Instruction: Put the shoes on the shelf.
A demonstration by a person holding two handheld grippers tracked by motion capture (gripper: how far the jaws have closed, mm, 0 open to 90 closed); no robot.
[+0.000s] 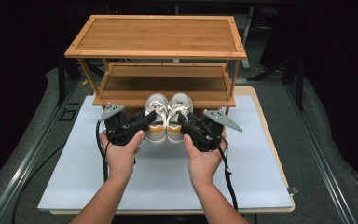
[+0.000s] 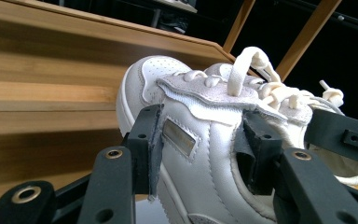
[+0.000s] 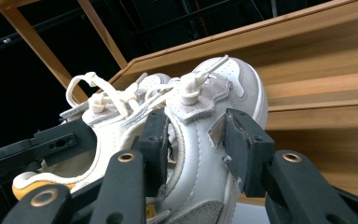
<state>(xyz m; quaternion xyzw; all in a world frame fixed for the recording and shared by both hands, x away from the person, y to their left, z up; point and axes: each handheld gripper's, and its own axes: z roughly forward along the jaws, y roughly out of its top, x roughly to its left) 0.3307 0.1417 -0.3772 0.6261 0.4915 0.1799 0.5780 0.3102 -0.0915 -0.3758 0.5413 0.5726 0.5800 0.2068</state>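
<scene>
In the left gripper view the jaws of the left gripper (image 2: 200, 140) are clamped across the side wall of the left shoe (image 2: 205, 154), one pad outside by the small metal tag, the other tucked inside the collar; in the right gripper view the right gripper (image 3: 193, 140) pinches the right shoe (image 3: 200, 158) the same way. Seen from above, both shoes sit side by side, toes pointing at the wooden rack (image 1: 156, 56), just in front of its lower shelf (image 1: 163, 86) and seemingly a little above the white mat (image 1: 74, 163). My reading is that the grasp and lift are done, while sliding the pair onto a shelf and letting go are left. The soles are hidden by the hands, so whether the shoes clear the mat and shelf edge is hard to tell; the inner pads are partly buried in the collars
</scene>
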